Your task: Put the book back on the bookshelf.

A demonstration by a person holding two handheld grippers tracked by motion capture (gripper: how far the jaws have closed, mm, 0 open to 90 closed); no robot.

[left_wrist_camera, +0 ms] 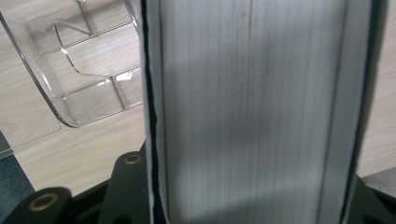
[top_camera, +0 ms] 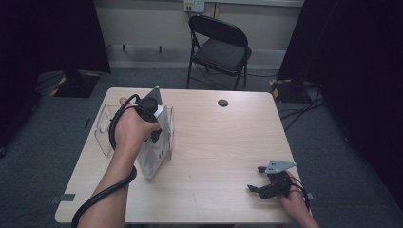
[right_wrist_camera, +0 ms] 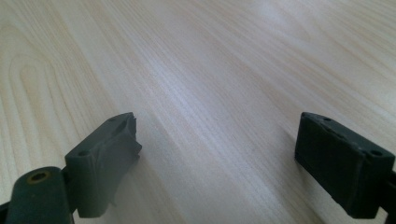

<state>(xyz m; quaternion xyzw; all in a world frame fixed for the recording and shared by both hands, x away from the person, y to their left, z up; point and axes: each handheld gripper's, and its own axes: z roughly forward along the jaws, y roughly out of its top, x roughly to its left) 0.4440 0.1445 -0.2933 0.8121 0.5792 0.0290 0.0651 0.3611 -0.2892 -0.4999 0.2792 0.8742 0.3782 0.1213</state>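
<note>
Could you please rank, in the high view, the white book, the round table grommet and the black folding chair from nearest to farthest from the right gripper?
From the right gripper, low at the table's right:
1. Round table grommet, up near the far edge.
2. White book, away to the left, clamped by the left gripper; only somewhat farther than the grommet.
3. Black folding chair, on the floor beyond the table.

Left of centre in the frame, the left gripper (top_camera: 151,118) clamps a thick white book (top_camera: 157,149), tilted on edge beside a clear plastic tray (top_camera: 102,130) on the wooden table (top_camera: 214,142). At lower right, the right gripper (top_camera: 259,183) rests wide apart, nothing between its jaws. A black folding chair (top_camera: 218,47) stands at top centre.
</note>
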